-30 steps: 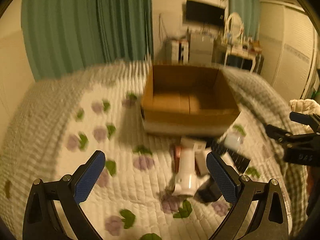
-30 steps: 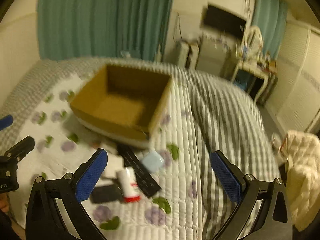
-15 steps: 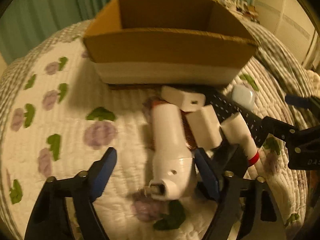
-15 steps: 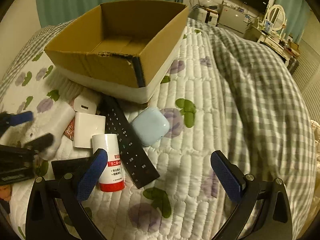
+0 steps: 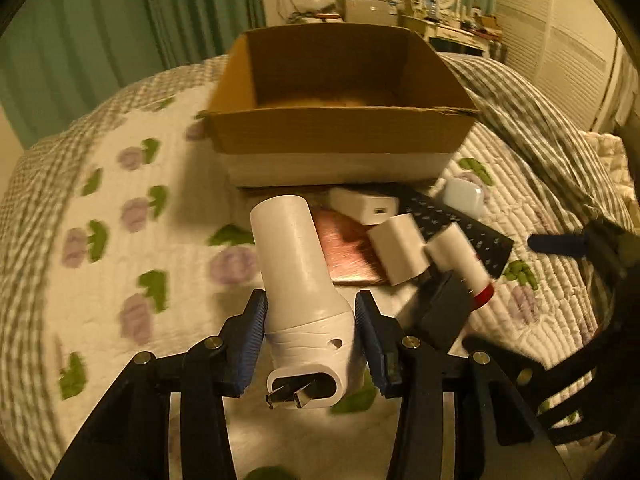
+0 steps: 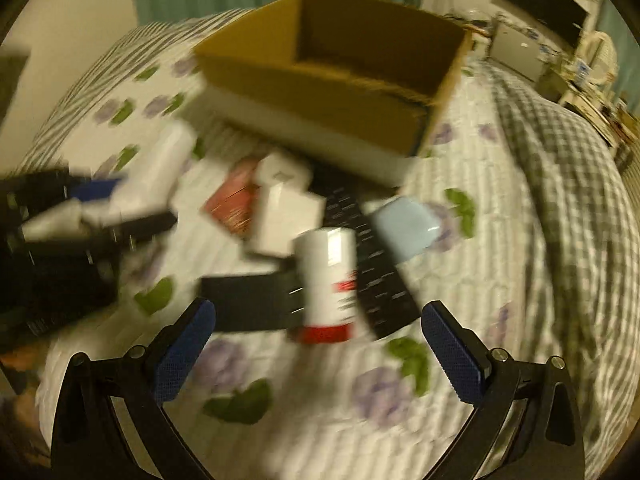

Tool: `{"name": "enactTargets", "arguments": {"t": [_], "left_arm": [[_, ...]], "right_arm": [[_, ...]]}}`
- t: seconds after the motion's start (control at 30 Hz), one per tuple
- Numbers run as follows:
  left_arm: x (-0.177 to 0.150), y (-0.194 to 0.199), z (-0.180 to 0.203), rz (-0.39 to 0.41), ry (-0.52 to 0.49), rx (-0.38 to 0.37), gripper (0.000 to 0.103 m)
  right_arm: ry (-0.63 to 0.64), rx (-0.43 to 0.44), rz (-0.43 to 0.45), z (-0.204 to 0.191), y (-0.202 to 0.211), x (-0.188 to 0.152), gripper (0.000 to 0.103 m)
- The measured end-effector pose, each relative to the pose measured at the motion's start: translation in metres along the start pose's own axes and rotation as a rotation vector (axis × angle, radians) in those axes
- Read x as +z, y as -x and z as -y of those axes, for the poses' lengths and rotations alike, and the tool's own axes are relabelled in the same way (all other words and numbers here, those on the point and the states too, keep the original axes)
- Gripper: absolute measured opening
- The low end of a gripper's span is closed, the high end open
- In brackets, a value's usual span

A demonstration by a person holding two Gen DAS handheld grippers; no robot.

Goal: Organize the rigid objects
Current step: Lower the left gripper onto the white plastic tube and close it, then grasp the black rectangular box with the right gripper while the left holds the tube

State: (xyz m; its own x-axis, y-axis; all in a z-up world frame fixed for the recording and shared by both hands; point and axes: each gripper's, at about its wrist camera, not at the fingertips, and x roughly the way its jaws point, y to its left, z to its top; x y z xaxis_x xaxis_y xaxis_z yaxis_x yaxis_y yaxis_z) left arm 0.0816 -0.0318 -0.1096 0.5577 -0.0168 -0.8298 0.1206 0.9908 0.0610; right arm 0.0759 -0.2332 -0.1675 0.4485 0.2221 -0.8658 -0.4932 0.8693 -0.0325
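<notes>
My left gripper [image 5: 310, 340] is shut on a white plug-in device [image 5: 298, 276] with two metal prongs facing the camera, held above the quilt in front of the open cardboard box [image 5: 340, 132]. My right gripper [image 6: 318, 354] is open and empty, just in front of a white tube with a red cap [image 6: 328, 284]. The pile holds two white chargers [image 5: 398, 248], a black remote [image 6: 372, 264], a pale blue case [image 6: 406, 226], a red packet [image 5: 348, 248] and a black block [image 6: 252, 302].
The quilted bedspread with flower print [image 5: 120, 240] covers the bed; a grey checked blanket [image 6: 568, 184] lies at the right. Green curtains [image 5: 100, 20] and cluttered furniture [image 5: 440, 20] stand beyond the bed.
My left gripper has closed on the white plug-in device and lifted it off the quilt. My right gripper has moved left, closer to the white tube, and stays open.
</notes>
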Motion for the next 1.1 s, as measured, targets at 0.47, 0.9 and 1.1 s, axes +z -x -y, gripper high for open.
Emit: {"name": "enactTargets", "arguments": {"t": [0.47, 0.9, 1.1], "left_arm": [[-0.011, -0.014, -0.037, -0.034, 0.089, -0.006, 0.046], [-0.011, -0.017, -0.039, -0.044, 0.102, -0.014, 0.046], [-0.012, -0.019, -0.039, -0.053, 0.105, -0.028, 0.046]], "right_arm": [[0.107, -0.027, -0.072, -0.045, -0.048, 0.009, 0.092], [0.103, -0.14, -0.058, -0.054, -0.064, 0.014, 0.083], [0.124, -0.109, -0.076, -0.066, -0.059, 0.009, 0.071]]}}
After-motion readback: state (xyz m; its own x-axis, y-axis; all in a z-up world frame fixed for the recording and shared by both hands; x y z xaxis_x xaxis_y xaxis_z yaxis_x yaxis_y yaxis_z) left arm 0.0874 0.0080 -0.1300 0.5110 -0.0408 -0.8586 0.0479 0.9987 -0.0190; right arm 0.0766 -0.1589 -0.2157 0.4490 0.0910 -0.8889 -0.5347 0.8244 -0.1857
